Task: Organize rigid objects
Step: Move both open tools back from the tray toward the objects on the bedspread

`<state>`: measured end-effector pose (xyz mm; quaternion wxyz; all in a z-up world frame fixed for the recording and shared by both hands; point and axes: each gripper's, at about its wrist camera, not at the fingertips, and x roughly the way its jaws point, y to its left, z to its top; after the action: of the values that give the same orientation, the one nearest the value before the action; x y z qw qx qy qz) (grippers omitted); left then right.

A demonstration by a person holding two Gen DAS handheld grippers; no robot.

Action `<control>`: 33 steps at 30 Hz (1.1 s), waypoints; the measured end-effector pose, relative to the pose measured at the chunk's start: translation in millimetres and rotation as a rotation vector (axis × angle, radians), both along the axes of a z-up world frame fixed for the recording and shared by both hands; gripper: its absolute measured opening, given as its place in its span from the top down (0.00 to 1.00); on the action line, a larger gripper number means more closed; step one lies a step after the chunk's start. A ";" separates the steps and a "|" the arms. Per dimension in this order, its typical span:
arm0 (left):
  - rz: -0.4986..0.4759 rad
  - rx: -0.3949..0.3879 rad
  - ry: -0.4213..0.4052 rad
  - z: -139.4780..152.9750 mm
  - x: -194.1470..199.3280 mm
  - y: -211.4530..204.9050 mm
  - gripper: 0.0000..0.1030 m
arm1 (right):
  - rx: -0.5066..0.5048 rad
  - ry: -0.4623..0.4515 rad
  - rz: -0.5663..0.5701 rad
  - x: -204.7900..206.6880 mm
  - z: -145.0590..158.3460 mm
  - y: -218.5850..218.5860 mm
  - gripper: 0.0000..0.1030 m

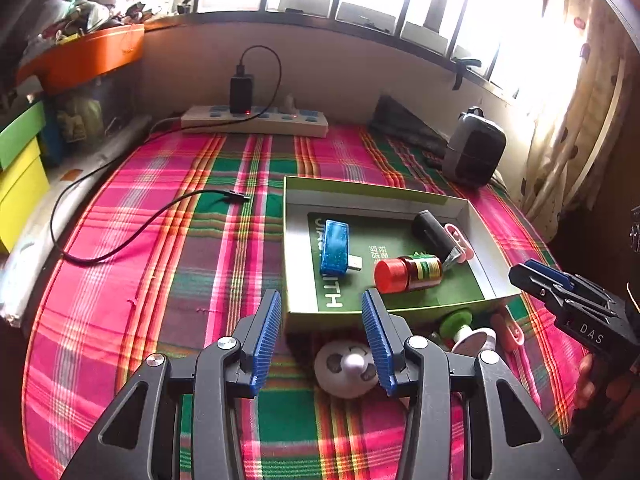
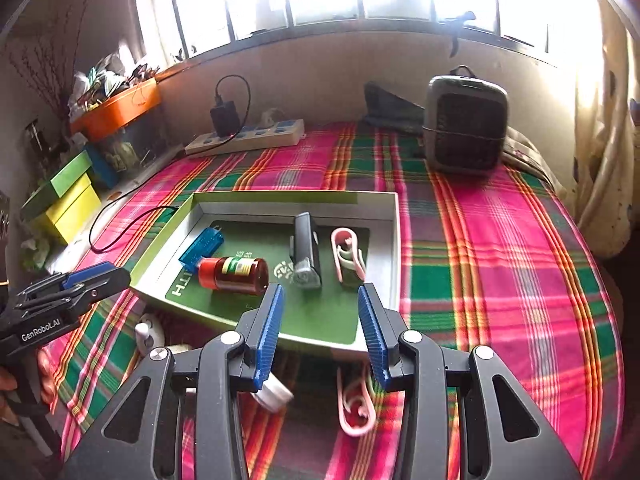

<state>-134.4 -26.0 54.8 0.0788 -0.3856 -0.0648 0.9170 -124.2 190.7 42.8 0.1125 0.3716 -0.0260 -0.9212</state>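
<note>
A shallow green box point(image 1: 456, 200) point(image 2: 396, 240) lies on the plaid cloth. In it lie a blue USB adapter point(image 1: 335, 246) point(image 2: 200, 246), a red-capped brown bottle point(image 1: 406, 274) point(image 2: 236, 274), a black cylinder point(image 1: 434, 232) point(image 2: 306, 248) and a pink clip point(image 1: 460, 242) point(image 2: 348, 256). In front of the box lie a white round toy point(image 1: 346, 366) point(image 2: 150, 334), a green-and-white piece point(image 1: 460, 328) and a second pink clip point(image 1: 510, 330) point(image 2: 354, 406). My left gripper point(image 1: 324, 336) is open and empty above the white toy. My right gripper point(image 2: 320, 330) is open and empty above the box's near edge and the second clip.
A power strip point(image 1: 256, 120) point(image 2: 248, 138) with a black charger and a loose cable point(image 1: 132, 224) lies at the back left. A grey heater point(image 1: 474, 154) point(image 2: 466, 124) stands at the back right. Coloured boxes point(image 2: 68, 204) and an orange bin point(image 1: 88, 56) stand along the left side.
</note>
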 end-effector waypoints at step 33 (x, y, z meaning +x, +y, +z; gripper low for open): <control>-0.083 0.131 -0.092 -38.8 15.3 -7.8 0.52 | 0.102 -0.124 0.002 24.6 -50.0 8.2 0.56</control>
<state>-119.1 -33.8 16.0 0.1386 -0.4236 -0.1123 0.8881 -99.6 198.9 -7.2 0.0927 0.4331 0.0145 -0.8965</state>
